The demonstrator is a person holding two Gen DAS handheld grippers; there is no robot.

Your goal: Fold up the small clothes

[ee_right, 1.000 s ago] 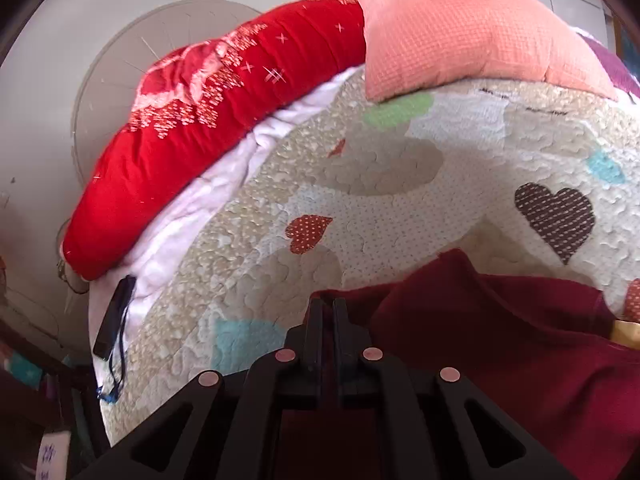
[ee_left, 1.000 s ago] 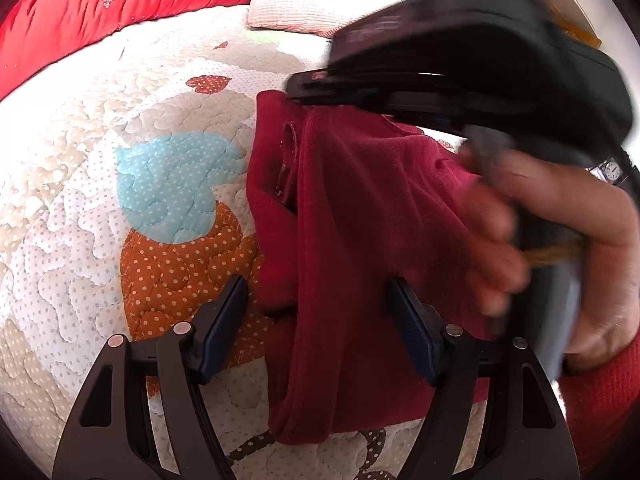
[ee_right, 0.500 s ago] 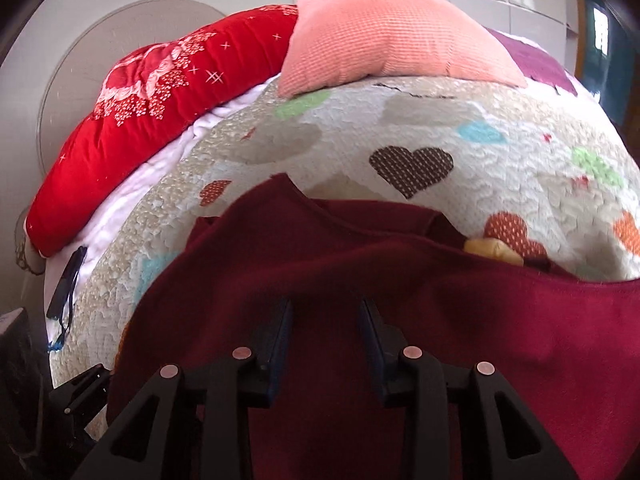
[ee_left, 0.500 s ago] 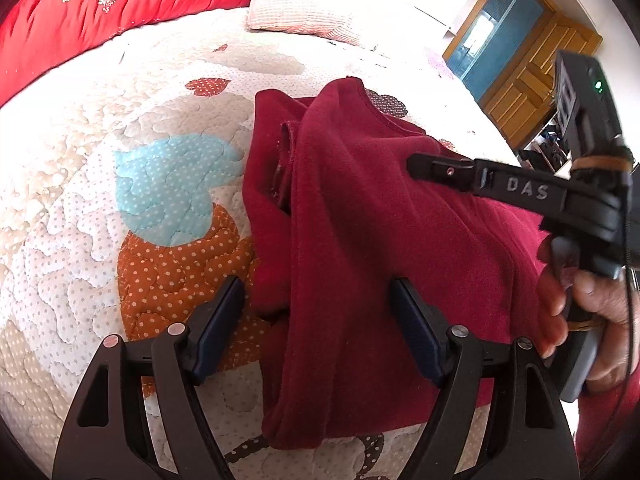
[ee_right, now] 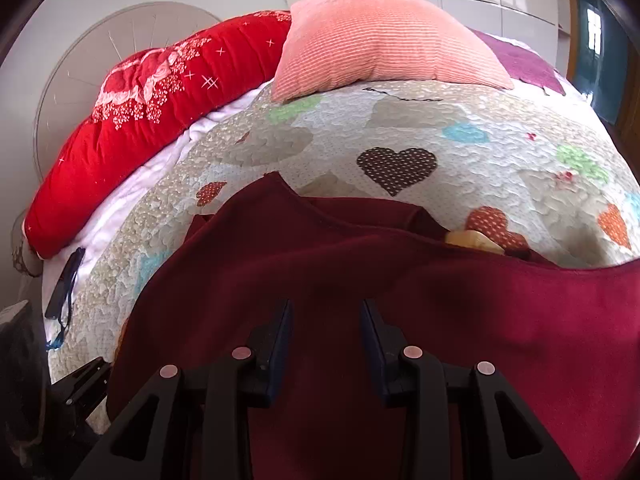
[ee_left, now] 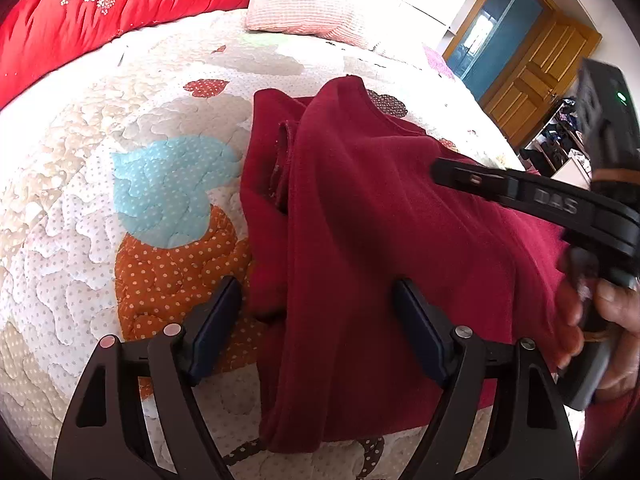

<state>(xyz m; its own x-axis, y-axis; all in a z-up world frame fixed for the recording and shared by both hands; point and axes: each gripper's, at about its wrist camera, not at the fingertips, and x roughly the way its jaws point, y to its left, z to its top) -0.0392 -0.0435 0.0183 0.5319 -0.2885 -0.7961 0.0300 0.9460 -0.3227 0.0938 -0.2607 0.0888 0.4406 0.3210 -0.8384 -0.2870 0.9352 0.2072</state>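
A dark red small garment (ee_left: 380, 216) lies partly folded on the quilted bed cover (ee_left: 120, 128), with a folded layer along its left edge. My left gripper (ee_left: 318, 320) is open, its fingers astride the garment's near left part, holding nothing. My right gripper (ee_right: 326, 332) is open just above the garment (ee_right: 400, 280), empty. In the left wrist view the right gripper's body (ee_left: 560, 204) and the hand holding it show at the right over the cloth.
A red quilt (ee_right: 152, 96) and a pink pillow (ee_right: 380, 40) lie at the head of the bed. A dark strap (ee_right: 64, 280) lies at the bed's left edge. A wooden door (ee_left: 536, 68) stands beyond the bed. A yellowish item (ee_right: 472, 240) peeks from behind the garment.
My right gripper let go of the garment's layer, opened, and drew back to the right over the cloth. The left gripper stayed open in place.
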